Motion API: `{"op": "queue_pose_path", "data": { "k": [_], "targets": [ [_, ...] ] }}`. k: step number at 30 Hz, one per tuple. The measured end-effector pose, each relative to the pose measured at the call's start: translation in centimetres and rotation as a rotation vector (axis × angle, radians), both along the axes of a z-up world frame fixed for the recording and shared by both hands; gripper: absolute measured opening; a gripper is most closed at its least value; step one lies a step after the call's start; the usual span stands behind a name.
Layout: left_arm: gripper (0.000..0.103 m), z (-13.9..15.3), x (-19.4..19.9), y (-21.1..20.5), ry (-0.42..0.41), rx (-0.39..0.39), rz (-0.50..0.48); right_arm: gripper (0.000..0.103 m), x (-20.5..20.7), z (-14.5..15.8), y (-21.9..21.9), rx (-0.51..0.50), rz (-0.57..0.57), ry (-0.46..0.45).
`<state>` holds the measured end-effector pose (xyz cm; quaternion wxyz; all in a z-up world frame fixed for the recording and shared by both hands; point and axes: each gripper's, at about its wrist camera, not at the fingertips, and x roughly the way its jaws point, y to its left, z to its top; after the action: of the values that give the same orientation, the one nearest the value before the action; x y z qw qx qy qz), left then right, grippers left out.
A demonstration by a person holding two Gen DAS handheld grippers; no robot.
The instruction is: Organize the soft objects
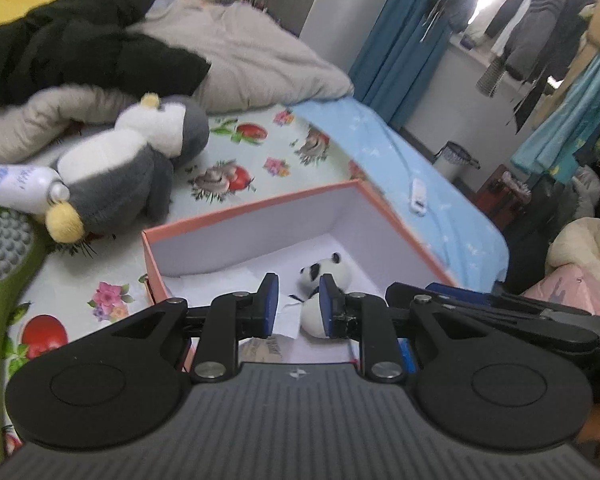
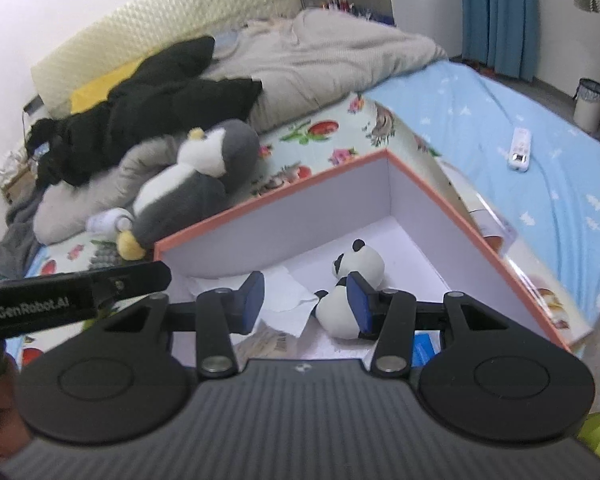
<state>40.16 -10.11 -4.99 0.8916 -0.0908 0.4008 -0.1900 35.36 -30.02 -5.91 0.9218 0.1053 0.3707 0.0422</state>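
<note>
Now, going left to right across the bed [image 1: 324, 168]: a white bottle [image 1: 16, 190] and a green massage stick [image 1: 8, 264] lie at the left edge, touching a grey-and-white penguin plush [image 1: 132, 168] that sprawls just beside the far-left wall of the open orange box [image 1: 256, 208]. Inside the box a small panda plush [image 2: 356, 276] lies on its white floor beside crumpled paper [image 2: 288, 300], with bare floor toward the far corner. To the right, blue sheet runs to the bed's edge, carrying only a white remote [image 2: 519, 149].

Both grippers tilt downward over the box's near side. The left gripper [image 1: 298, 306] has its fingers [image 1: 269, 304] parted narrowly, holding nothing. The right gripper [image 2: 305, 303] stands wider apart, also empty; the panda lies beyond its pads.

Only the left view shows hanging clothes [image 1: 540, 32]; only the right shows the left gripper's branded side [image 2: 72, 296].
</note>
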Motion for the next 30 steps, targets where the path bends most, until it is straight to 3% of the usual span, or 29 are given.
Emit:
{"op": "queue_pose_path", "data": {
  "k": [15,30],
  "targets": [
    [0.026,8.4,-13.3,1.4,-0.134,-0.025,-0.006,0.049,-11.6,7.0,-0.1,-0.032,-0.008,-0.134],
    [0.026,12.4,-25.6,2.3,-0.226,-0.003,-0.027,0.049,-21.8,8.7,0.3,-0.043,-0.040,-0.211]
  ]
}}
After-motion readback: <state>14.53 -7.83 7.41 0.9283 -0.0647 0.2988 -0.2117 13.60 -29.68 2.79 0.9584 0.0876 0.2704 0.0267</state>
